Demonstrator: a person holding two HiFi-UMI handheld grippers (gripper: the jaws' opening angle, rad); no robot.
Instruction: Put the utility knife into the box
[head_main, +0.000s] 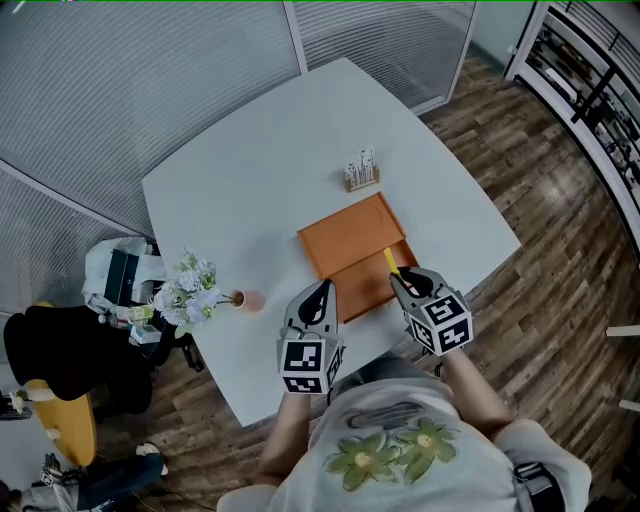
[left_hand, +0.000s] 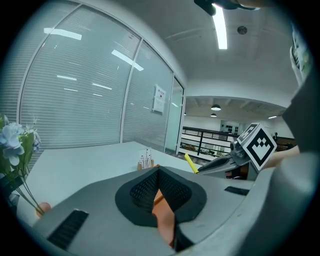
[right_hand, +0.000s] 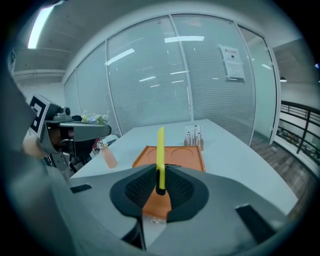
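Transport seems the step in hand: right tongs (right_hand: 159, 186) pinch the utility knife (right_hand: 160, 147) over the orange box (head_main: 345, 245) on the bench (head_main: 250, 180), left tongs (left_hand: 157, 192) pressed together empty; next it needs lowering in and releasing.

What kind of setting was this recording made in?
Probably an office meeting room: glass partition walls with blinds, a large white table and a ceiling strip light.

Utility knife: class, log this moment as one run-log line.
right gripper: shut on utility knife | knife: over orange box, not yet in | left gripper: shut, empty
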